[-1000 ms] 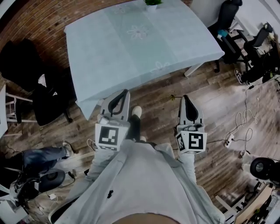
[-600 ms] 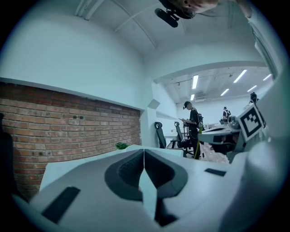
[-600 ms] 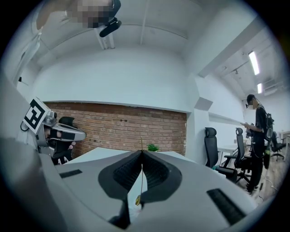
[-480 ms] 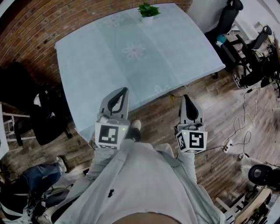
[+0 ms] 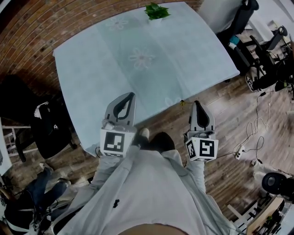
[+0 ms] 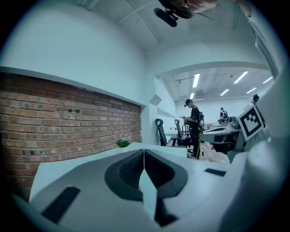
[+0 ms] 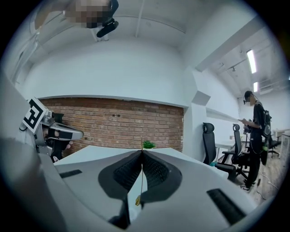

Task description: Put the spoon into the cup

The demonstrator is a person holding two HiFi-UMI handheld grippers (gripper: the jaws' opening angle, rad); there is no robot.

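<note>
You stand at the near corner of the table [image 5: 92,73], and the task has not begun. Neither the spoon nor the cup shows in any view, so where they are cannot be told. The left gripper [image 5: 130,96], low in the frame left of centre, has its jaws pressed together on nothing. The right gripper [image 5: 197,103], low and right of centre over the wooden floor [image 5: 229,114], is likewise closed and empty, with only a thin seam between its ribbed dark pads. The table is broad and rectangular, under a smooth pale cloth with faint flower motifs [image 5: 141,58]. A small leafy plant [image 5: 156,10] sits at its far edge, top centre. A rough brick wall [image 5: 27,27] fills the upper left. The next move is probably finding the spoon and opening one gripper.
</note>
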